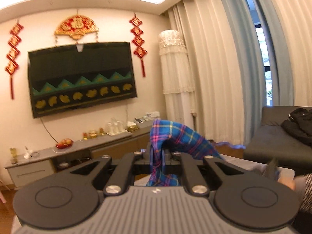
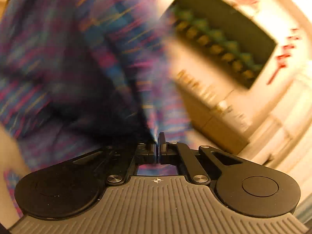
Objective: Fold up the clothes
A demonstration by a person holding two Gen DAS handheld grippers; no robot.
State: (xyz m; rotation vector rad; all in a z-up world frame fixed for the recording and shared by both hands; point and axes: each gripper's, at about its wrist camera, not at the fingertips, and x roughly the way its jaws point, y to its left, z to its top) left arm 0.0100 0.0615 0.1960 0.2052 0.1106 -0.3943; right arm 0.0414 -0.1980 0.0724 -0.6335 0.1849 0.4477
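A blue, pink and yellow plaid cloth (image 1: pixel 175 136) is pinched in my left gripper (image 1: pixel 157 152), which is shut on it and holds it up in the air. The cloth drapes over the fingers and hangs down between the gripper arms. In the right wrist view the same plaid cloth (image 2: pixel 68 58) fills the left half, badly blurred by motion. My right gripper (image 2: pixel 157 146) is shut on an edge of it, the jaws pressed together with fabric between them.
A wall TV (image 1: pixel 81 78) hangs ahead above a long low cabinet (image 1: pixel 78 152) with fruit and glassware. Curtains (image 1: pixel 224 68) cover the right side. A dark sofa (image 1: pixel 276 142) with a black coat (image 1: pixel 298 124) stands at right.
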